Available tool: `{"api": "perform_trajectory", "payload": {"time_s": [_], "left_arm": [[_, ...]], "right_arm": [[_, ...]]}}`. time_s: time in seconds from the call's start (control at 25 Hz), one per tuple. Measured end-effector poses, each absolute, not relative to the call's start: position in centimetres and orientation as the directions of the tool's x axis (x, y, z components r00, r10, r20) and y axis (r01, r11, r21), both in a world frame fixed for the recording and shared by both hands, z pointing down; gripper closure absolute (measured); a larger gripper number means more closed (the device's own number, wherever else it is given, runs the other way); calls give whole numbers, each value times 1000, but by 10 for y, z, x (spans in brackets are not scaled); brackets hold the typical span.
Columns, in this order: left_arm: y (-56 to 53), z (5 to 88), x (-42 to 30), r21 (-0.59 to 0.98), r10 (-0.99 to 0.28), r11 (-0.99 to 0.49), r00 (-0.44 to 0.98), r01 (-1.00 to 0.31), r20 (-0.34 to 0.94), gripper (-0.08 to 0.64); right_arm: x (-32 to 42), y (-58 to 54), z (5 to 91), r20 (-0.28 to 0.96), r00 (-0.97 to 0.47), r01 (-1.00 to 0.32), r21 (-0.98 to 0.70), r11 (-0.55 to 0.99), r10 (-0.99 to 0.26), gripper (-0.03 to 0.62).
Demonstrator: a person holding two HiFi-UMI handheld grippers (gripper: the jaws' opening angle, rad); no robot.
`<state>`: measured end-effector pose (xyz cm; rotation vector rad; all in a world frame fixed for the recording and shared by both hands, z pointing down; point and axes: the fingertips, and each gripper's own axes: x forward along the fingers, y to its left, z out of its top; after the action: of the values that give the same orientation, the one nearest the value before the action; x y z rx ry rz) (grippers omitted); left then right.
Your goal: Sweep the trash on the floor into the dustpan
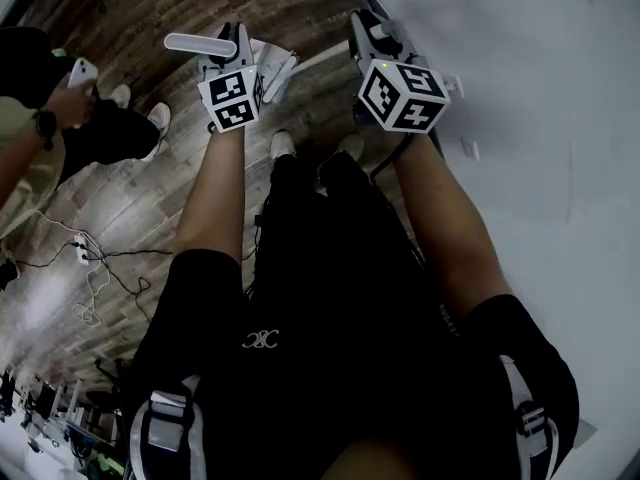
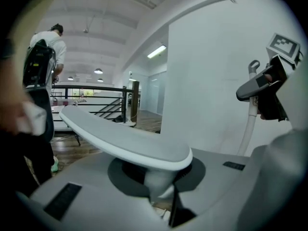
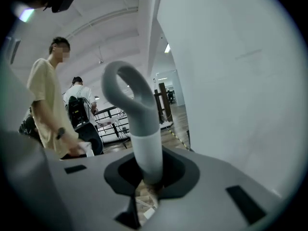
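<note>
My left gripper (image 1: 236, 46) is shut on a flat white paddle-shaped handle (image 1: 200, 44), which fills the left gripper view (image 2: 130, 141) and runs up and left from the jaws. My right gripper (image 1: 376, 34) is shut on a pale pole topped by a grey loop handle (image 3: 132, 95). That pole (image 2: 249, 124) and the right gripper (image 2: 269, 88) also show at the right of the left gripper view. Through the gap under the right jaws, pale paper scraps (image 3: 144, 203) lie on the wooden floor. The tools' lower ends are hidden.
A white wall (image 1: 520, 118) stands close on the right. A person (image 1: 40, 118) holding a phone (image 1: 82, 71) is at the left; cables (image 1: 90, 258) trail over the wooden floor there. My shoes (image 1: 283, 143) are below the grippers. A railing (image 2: 96, 97) stands farther off.
</note>
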<state>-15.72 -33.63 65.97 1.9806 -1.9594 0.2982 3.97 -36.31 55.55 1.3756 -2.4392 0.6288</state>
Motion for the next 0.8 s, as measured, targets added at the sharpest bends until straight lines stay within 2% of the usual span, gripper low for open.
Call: {"api": "perform_trajectory", "payload": {"time_s": [0.28,0.8], "left_arm": [[-338,661,-165,115,-923,-9,53,-993,380,503],[-342,647,-166,72,-895,-58,84,-996,437,506]], "right_arm": [[42,-351,526,415,-522,-853,-260,453,-745,531],[86,-334,461,388,-458,-885,-110,453,-800,531]]}}
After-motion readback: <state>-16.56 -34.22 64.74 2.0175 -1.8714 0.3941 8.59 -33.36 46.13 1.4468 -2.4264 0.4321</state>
